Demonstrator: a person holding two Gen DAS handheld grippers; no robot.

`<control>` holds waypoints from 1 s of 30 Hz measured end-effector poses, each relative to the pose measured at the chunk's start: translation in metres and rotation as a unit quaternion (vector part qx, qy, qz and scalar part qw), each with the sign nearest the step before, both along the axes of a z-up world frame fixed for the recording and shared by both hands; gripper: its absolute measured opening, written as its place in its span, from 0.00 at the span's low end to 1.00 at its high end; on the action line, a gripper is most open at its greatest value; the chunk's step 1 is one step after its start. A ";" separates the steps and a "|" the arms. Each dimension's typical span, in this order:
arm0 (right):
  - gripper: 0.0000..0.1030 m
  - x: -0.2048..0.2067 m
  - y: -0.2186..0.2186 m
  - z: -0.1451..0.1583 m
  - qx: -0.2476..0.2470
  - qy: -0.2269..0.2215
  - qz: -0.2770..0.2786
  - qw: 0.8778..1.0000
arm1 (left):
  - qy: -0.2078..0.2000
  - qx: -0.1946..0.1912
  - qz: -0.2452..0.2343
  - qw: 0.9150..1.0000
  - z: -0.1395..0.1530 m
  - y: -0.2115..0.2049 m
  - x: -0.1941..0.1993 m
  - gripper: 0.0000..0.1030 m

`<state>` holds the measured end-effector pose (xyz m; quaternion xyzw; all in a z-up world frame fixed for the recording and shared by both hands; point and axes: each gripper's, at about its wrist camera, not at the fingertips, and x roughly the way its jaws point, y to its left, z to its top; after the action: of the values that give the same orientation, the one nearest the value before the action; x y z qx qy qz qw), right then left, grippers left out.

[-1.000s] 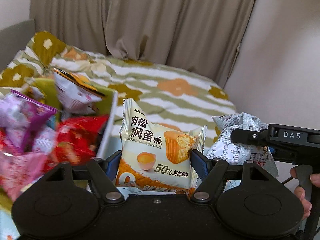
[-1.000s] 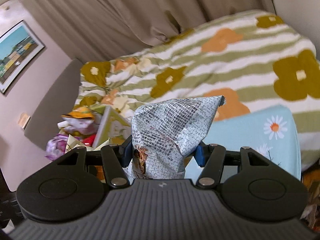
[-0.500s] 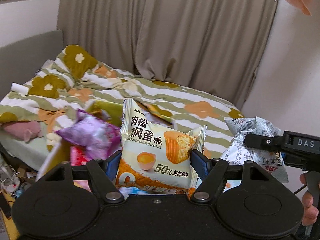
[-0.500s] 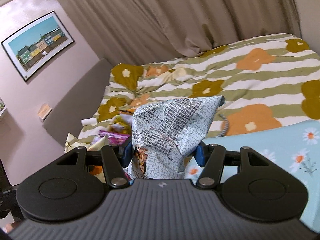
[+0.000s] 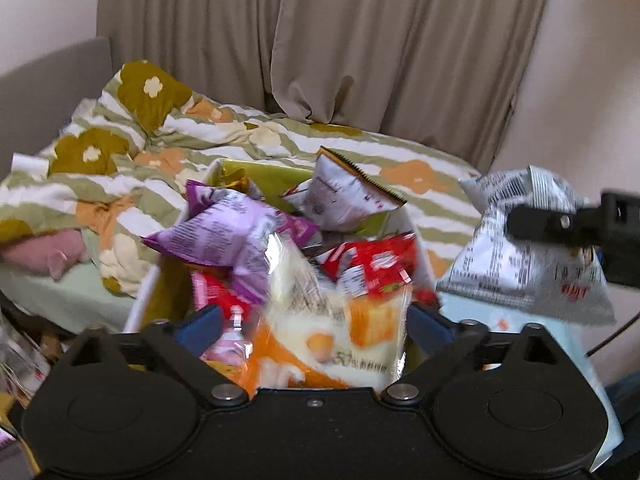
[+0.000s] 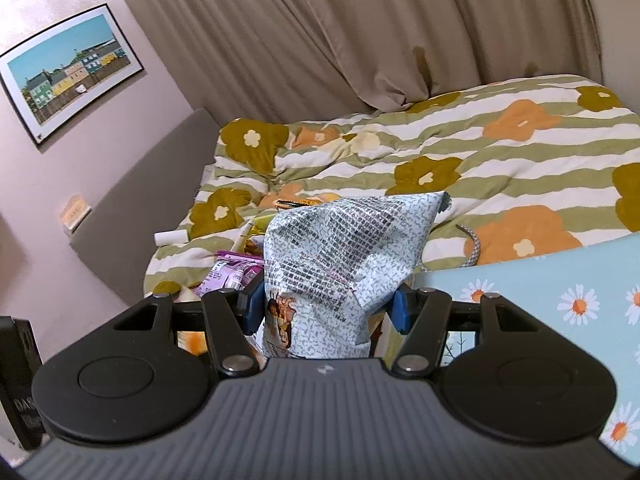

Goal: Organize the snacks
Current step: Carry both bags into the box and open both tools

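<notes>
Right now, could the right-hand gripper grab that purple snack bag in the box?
Probably not yet. The right gripper is shut on the grey-white printed bag, so its jaws are full. The purple bag lies uncovered on top of the box's pile.

Home bedroom: bed with flowered duvet (image 6: 460, 168) mid-frame, beige curtains (image 6: 320, 32) behind, framed picture (image 6: 68, 68) upper left.

soft, even indoor light; left wrist view motion-blurred, right wrist view sharp; fisheye bending at edges.
</notes>
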<state>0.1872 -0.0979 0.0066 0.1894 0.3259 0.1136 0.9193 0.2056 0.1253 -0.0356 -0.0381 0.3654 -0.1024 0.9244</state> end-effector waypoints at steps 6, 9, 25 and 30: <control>0.72 0.000 0.027 -0.003 -0.010 0.011 -0.011 1.000 | -0.007 0.005 -0.009 1.000 0.004 0.021 -0.005 0.99; 0.72 0.004 0.039 -0.001 -0.018 0.010 -0.002 1.000 | -0.022 0.013 -0.001 1.000 0.012 0.028 -0.008 0.99; 1.00 0.044 0.101 -0.029 -0.089 0.011 0.023 0.996 | -0.027 0.047 0.002 0.999 0.009 0.046 -0.014 0.99; 1.00 0.019 0.094 -0.028 -0.099 0.001 0.015 0.995 | -0.030 0.047 0.014 0.998 0.014 0.044 -0.024 0.99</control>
<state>0.2058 -0.0040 -0.0215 0.0929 0.3389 0.0946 0.9314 0.1815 0.1697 -0.0219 0.0030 0.3411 -0.0731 0.9372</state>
